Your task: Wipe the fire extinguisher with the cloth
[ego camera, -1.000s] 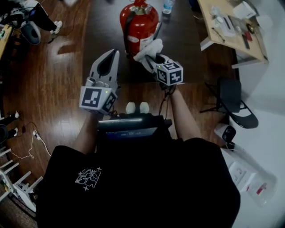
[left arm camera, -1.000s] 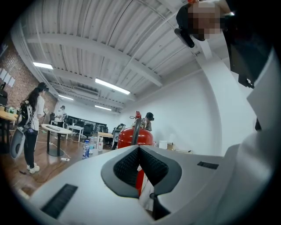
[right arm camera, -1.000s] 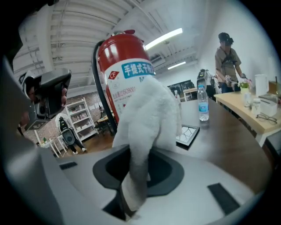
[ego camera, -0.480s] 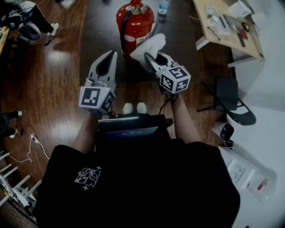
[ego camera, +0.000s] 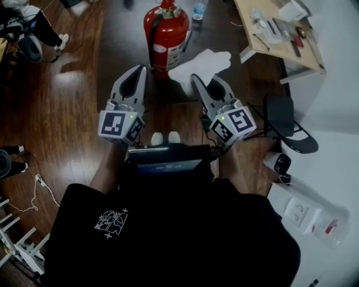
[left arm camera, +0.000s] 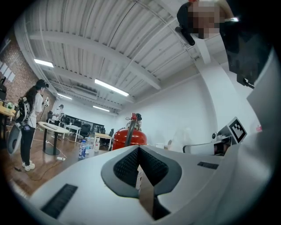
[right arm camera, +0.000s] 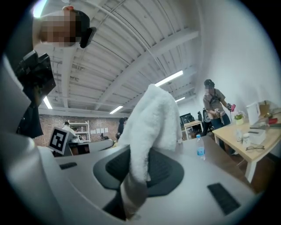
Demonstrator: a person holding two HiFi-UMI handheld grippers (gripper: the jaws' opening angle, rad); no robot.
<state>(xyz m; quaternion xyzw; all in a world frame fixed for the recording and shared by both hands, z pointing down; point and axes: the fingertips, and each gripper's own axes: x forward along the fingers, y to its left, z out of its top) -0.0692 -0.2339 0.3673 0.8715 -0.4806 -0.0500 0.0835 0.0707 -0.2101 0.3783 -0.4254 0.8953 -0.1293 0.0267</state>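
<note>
The red fire extinguisher (ego camera: 164, 33) stands upright on the dark wooden floor, ahead of both grippers. In the left gripper view the extinguisher (left arm camera: 129, 136) rises just beyond the jaws. My right gripper (ego camera: 205, 83) is shut on the white cloth (ego camera: 202, 63), which fans out to the right of the extinguisher without touching it. In the right gripper view the cloth (right arm camera: 151, 118) is pinched between the jaws of the right gripper (right arm camera: 131, 184) and flops over them. My left gripper (ego camera: 139, 70) is shut and empty, just short of the extinguisher's base.
A wooden table (ego camera: 280, 33) with small items stands at the upper right, and a black folding chair (ego camera: 289, 126) is right of my right arm. A water bottle (ego camera: 197, 10) stands behind the extinguisher. A person (ego camera: 28, 33) is at the upper left.
My right gripper has pulled the cloth away from the extinguisher, down and to the right, and the cloth now spreads wider. The left gripper has hardly moved.
</note>
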